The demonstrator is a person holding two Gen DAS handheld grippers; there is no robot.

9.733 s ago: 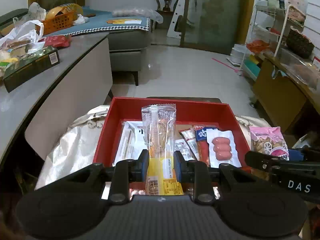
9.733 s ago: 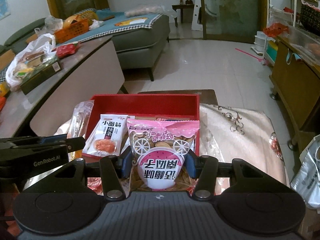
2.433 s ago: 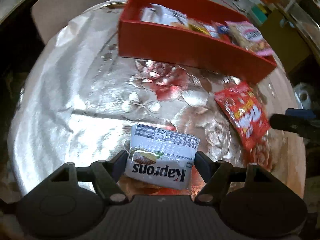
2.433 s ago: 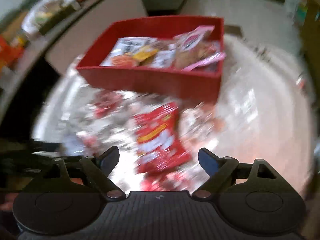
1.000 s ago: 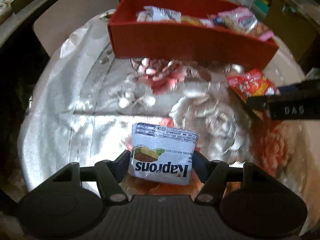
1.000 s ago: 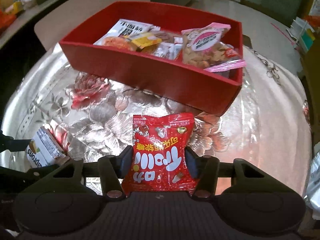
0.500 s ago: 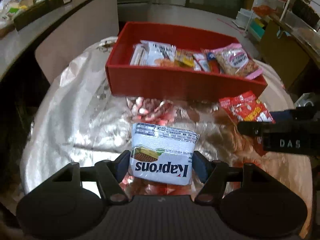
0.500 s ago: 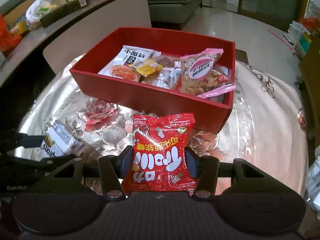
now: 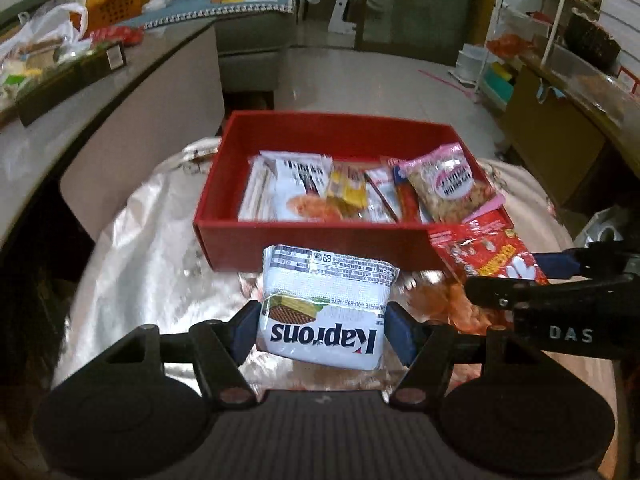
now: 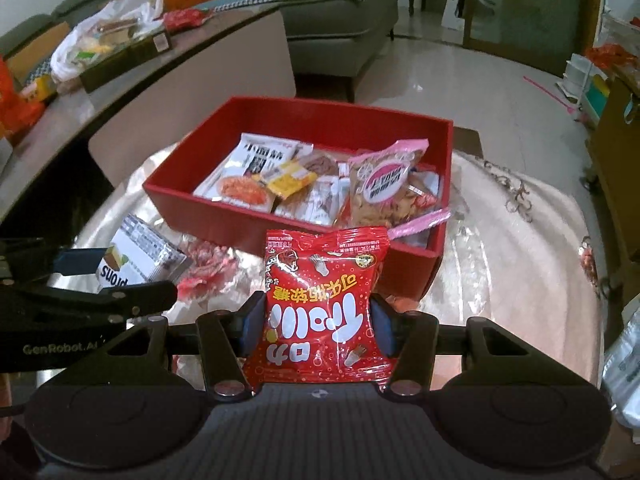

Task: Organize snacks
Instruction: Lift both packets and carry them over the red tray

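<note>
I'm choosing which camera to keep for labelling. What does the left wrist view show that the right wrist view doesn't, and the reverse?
Only the left wrist view shows the white Kaprons pack face-on, clamped in the left gripper. Only the right wrist view shows the red candy bag whole, clamped in the right gripper. Both show the red box with snacks inside, including a pink-labelled bag.

Glossy crinkled plastic wraps the wafer pack (image 9: 326,308) and red bag (image 10: 326,312). The box (image 9: 320,240) looks matt, smooth card. The bench (image 9: 152,280) wears shiny satin-like cloth. Far floor (image 9: 360,80): polished tile.
</note>
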